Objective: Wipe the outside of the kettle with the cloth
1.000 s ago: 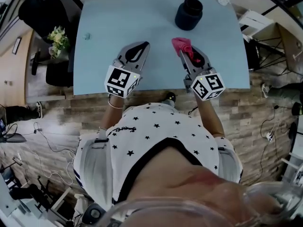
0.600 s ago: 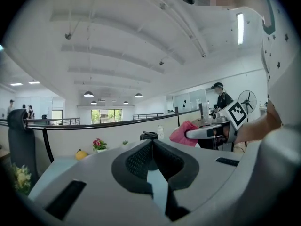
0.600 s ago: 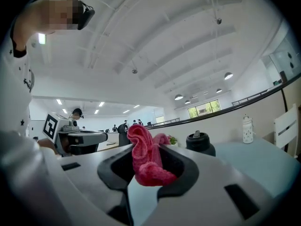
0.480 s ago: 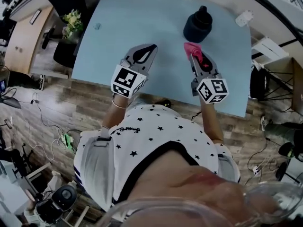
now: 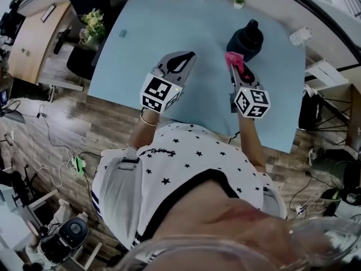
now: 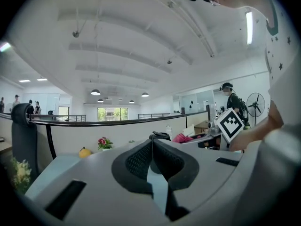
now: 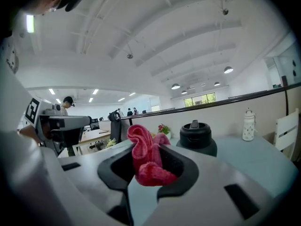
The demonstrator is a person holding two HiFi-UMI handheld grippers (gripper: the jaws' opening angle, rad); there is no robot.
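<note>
- Kettle (image 5: pixel 246 40), dark and lidded, stands on the far right part of the pale blue table (image 5: pixel 146 38). The right gripper view hides its base behind the gripper's own body.
- Cloth (image 5: pixel 233 59), pink and bunched, sits just in front of the kettle; whether the two touch cannot be told.
- Right gripper (image 5: pixel 236 68) has its jaws clamped on the cloth, with a fold standing up between them.
- Left gripper (image 5: pixel 189 55) hangs over the table's middle, jaws pressed together on nothing.
- From the left gripper view, only the kettle's lid peeks over the jaw tips.
- A white bottle (image 7: pixel 248 125) shows clearly right of the kettle in the right gripper view.
</note>
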